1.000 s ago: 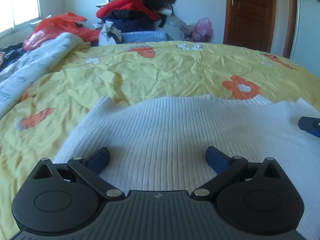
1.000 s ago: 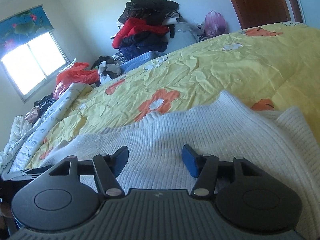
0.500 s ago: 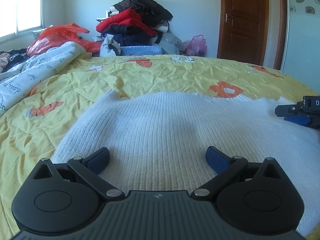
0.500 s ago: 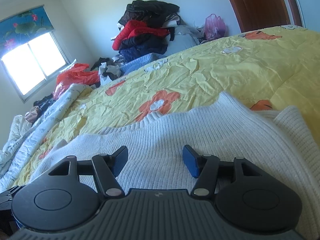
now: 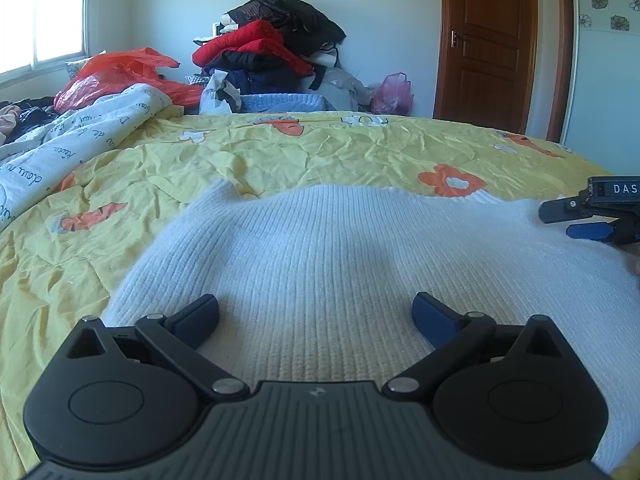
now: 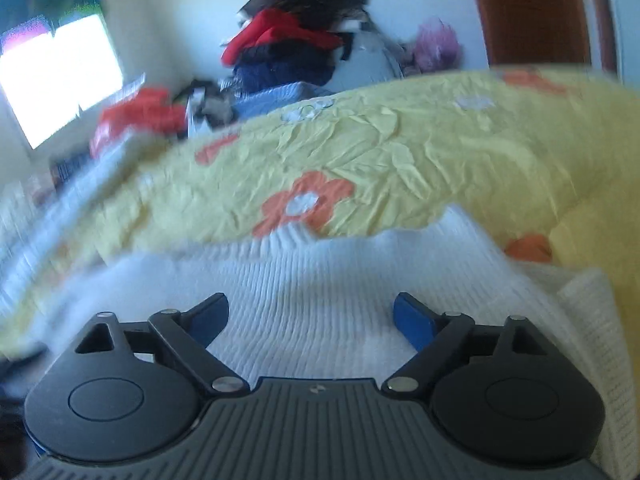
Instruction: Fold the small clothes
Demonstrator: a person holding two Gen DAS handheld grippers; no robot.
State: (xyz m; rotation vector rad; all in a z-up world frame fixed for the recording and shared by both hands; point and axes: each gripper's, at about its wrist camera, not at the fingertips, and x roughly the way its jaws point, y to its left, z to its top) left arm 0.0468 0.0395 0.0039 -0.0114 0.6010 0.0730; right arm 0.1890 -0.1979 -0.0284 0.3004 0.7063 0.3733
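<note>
Bedroom with pale walls, a brown wooden door (image 5: 488, 44) and a bright window (image 5: 44, 16); heap of red, black and navy clothes (image 5: 272, 52) against the far wall, with a pink bag (image 5: 394, 94) beside it and a red plastic bag (image 5: 120, 72) nearer the window. Bed covered by a crumpled yellow quilt (image 5: 320, 152) with orange flowers; white lettered duvet (image 5: 60, 148) bunched along its window side. White ribbed sweater (image 5: 320, 264) spread flat on the quilt, directly ahead of both grippers, its right edge doubled over in a thick fold in the right wrist view. Left gripper (image 5: 315, 314) poised low over the sweater, jaws wide apart, nothing between the blue pads. Right gripper (image 6: 311, 314) likewise over the knit, jaws just opened further and standing wide, only the sweater's surface showing between them; same gripper visible at the right margin of the left wrist view. Right wrist view blurred.
</note>
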